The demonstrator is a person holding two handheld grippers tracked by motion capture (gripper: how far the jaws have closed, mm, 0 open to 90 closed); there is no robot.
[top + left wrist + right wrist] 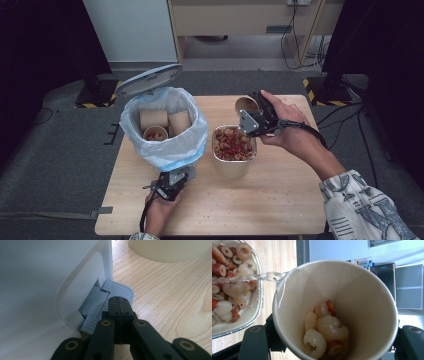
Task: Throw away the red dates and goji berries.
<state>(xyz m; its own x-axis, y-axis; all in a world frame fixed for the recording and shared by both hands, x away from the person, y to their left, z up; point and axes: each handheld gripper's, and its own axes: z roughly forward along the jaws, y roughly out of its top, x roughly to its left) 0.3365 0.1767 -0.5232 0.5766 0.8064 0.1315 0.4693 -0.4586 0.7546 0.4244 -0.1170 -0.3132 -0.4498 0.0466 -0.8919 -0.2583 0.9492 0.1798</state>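
Observation:
A paper cup (246, 105) is tilted over a foil tray (231, 169) of red and pale fruit pieces (232, 145), with my right gripper (255, 119) shut on it. In the right gripper view the cup (352, 290) still holds several fruit pieces (324, 332). A thin stream of liquid (257, 277) runs from its rim into the tray (259, 303). My left gripper (172, 186) is at the foot of a white pedal bin (165, 152). Its jaws are shut, and the gripper (119, 300) rests its tips on the grey pedal (119, 288).
The bin's lid (148, 79) stands open, and used paper cups (154, 119) lie inside the bag. The bin wall (37, 277) is close on the left of the left gripper. The wooden table (280, 200) has bare room at the front right.

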